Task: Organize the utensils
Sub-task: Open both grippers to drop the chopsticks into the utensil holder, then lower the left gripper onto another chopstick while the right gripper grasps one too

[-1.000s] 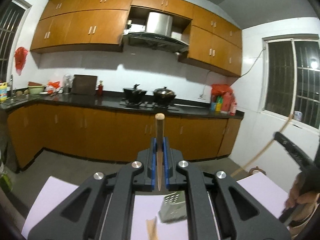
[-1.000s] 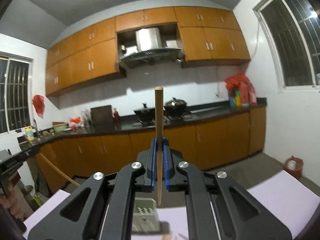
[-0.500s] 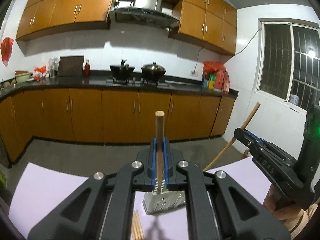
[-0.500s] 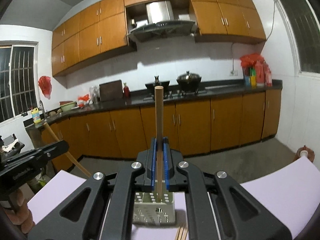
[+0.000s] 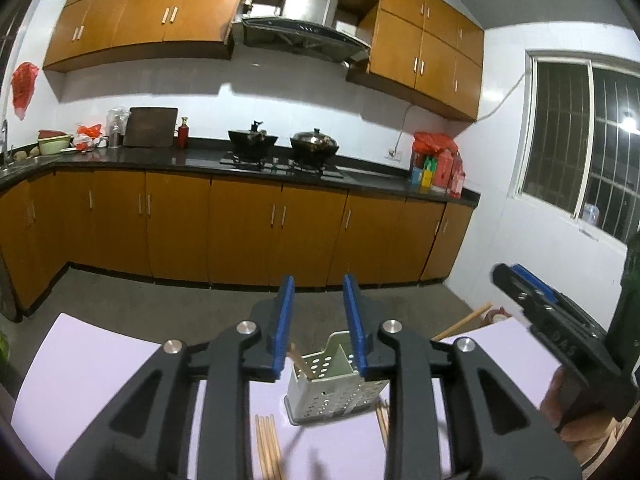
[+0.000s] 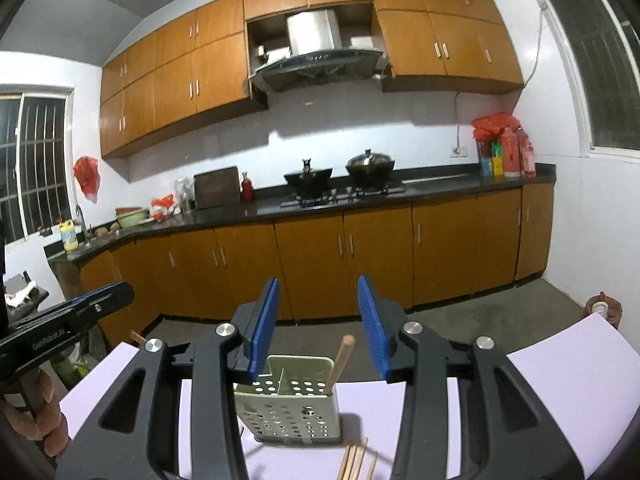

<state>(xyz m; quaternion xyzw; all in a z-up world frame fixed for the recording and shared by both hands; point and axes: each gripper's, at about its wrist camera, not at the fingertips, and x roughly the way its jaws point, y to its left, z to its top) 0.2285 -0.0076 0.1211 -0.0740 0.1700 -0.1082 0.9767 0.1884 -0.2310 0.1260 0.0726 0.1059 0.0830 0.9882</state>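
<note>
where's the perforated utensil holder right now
In both wrist views the perforated utensil holder stands upright on the lilac mat, low centre, with loose chopsticks lying just in front of it.

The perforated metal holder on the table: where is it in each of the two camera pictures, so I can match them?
Left wrist view: the holder sits low, right of centre, partly behind the right blue finger of the left gripper.
Right wrist view: the holder sits low, left of centre, between the open fingers of the right gripper.
Shared landmark: the range hood.
</note>
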